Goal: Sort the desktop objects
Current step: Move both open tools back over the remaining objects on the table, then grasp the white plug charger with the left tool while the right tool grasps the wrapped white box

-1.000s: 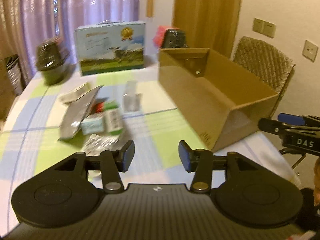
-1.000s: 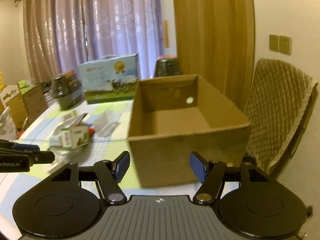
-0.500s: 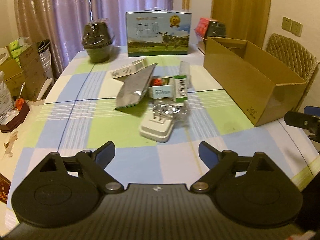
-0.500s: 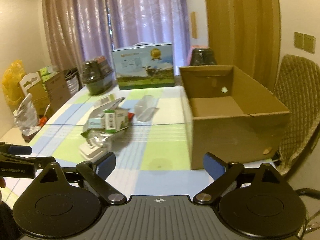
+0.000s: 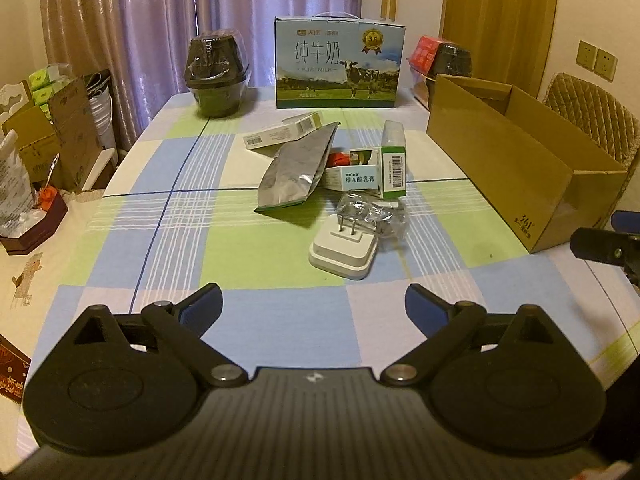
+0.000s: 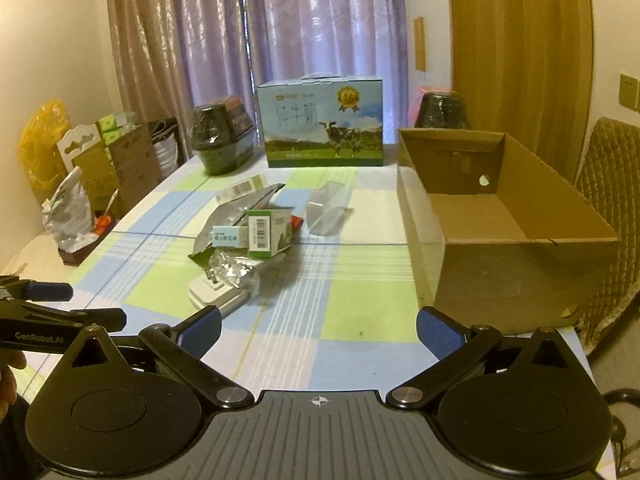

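Brown cardboard box point(image 6: 516, 236) stands open and bare inside on the right side of the checked tablecloth point(image 5: 168, 248); both grippers hover over the near edge, holding nothing. The left gripper point(image 5: 314, 306) has its fingers spread wide apart; the right gripper point(image 6: 318, 328) likewise. The clutter lies mid-table, left of the box: a white plug adapter point(image 5: 344, 250) nearest, a crumpled clear wrapper point(image 5: 374, 214) touching it, then a silver foil pouch point(image 5: 298, 170), a green-and-white carton point(image 5: 394, 168) and a small pale box point(image 5: 358, 178) huddled together; a flat white packet point(image 5: 282, 134) behind; a milk carton case point(image 5: 338, 66) stands at the far end.
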The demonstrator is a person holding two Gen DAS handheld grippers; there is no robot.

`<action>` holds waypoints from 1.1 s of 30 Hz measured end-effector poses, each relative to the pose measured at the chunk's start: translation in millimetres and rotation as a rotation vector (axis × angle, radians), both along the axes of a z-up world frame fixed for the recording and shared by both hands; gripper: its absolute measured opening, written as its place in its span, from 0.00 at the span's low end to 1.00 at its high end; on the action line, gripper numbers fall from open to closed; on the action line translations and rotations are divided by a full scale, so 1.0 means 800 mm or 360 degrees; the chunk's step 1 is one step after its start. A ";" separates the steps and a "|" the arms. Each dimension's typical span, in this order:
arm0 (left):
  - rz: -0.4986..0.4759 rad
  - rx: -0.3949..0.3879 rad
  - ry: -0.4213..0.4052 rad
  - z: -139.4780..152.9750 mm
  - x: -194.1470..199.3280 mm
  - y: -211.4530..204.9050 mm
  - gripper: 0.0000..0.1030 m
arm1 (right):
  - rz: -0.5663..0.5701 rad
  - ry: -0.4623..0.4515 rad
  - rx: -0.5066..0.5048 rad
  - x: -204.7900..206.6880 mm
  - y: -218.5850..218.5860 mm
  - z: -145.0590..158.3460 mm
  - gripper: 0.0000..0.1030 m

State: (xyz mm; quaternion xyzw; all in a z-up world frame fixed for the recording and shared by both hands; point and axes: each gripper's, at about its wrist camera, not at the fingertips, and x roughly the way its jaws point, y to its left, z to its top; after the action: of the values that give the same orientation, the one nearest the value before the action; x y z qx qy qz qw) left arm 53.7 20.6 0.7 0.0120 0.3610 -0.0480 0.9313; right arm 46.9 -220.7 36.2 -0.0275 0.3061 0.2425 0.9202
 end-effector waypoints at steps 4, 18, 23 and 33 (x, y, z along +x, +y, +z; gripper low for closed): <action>-0.0022 0.0005 0.0014 -0.005 0.003 0.001 0.94 | 0.0015 0.0014 -0.0011 0.005 0.008 -0.002 0.98; -0.0174 0.0043 0.0058 -0.025 0.040 -0.001 0.93 | 0.0033 0.0099 -0.0020 0.028 0.030 -0.020 0.98; -0.0245 0.0081 0.0050 -0.033 0.061 0.001 0.92 | 0.0054 0.0129 -0.0011 0.043 0.046 -0.028 0.98; -0.0440 0.0080 0.0058 -0.059 0.113 -0.004 0.80 | 0.0058 0.0173 -0.0001 0.077 0.072 -0.041 0.98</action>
State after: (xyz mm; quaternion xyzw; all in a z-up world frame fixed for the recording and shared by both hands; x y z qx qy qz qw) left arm 144.3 17.5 -46.4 0.0840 0.3737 -0.1671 0.9085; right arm 108.2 -163.1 3.3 -0.0201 0.3552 0.2604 0.8976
